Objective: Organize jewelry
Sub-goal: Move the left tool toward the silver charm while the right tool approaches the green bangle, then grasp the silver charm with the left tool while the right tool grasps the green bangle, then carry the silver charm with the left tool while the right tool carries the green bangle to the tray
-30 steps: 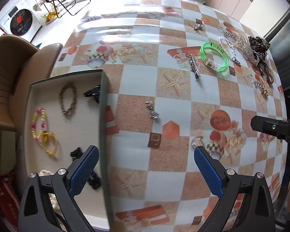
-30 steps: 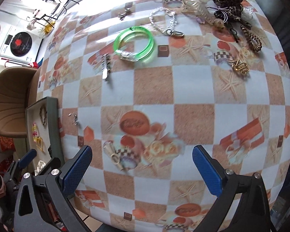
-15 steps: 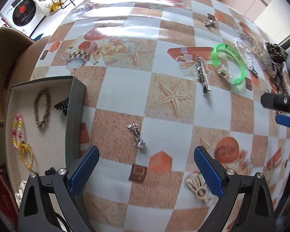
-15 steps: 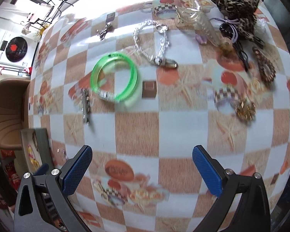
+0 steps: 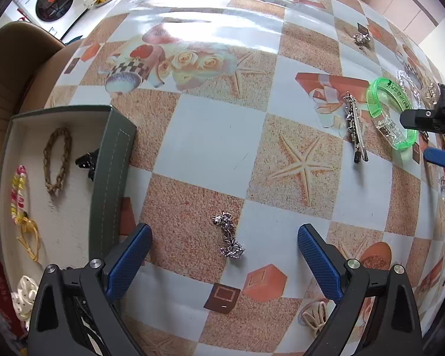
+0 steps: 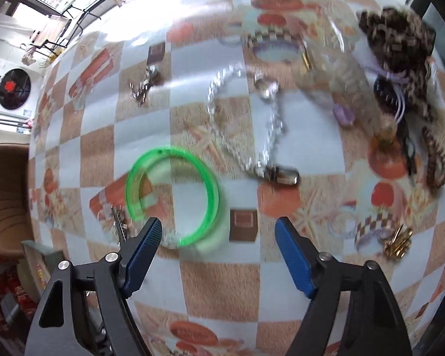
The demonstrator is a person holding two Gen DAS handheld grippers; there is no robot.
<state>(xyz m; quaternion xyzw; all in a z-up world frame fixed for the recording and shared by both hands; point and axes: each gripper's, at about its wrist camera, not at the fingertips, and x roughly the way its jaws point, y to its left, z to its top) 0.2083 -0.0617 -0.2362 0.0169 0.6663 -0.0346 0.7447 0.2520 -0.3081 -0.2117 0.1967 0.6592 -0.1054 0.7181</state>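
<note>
A small silver ornament (image 5: 228, 235) lies on the patterned tablecloth between the fingertips of my open left gripper (image 5: 222, 244), just ahead of them. A grey jewelry tray (image 5: 111, 178) at the left holds a braided bracelet (image 5: 57, 160), a beaded bracelet (image 5: 17, 188) and a black clip (image 5: 87, 161). My right gripper (image 6: 218, 237) is open and empty, just short of the green bangle (image 6: 172, 195), which also shows in the left wrist view (image 5: 390, 112). A silver chain (image 6: 246, 130) lies beyond it.
A silver hair clip (image 5: 354, 127) lies left of the bangle. A leopard scrunchie (image 6: 400, 44), dark hair ties (image 6: 388, 95), a gold clip (image 6: 397, 241) and a small silver charm (image 6: 142, 84) lie further off. A brown chair (image 5: 12, 59) stands left of the table.
Both grippers have moved forward over the table. The silver ornament now sits between the left fingertips, and the green bangle is now close in front of the right gripper.
</note>
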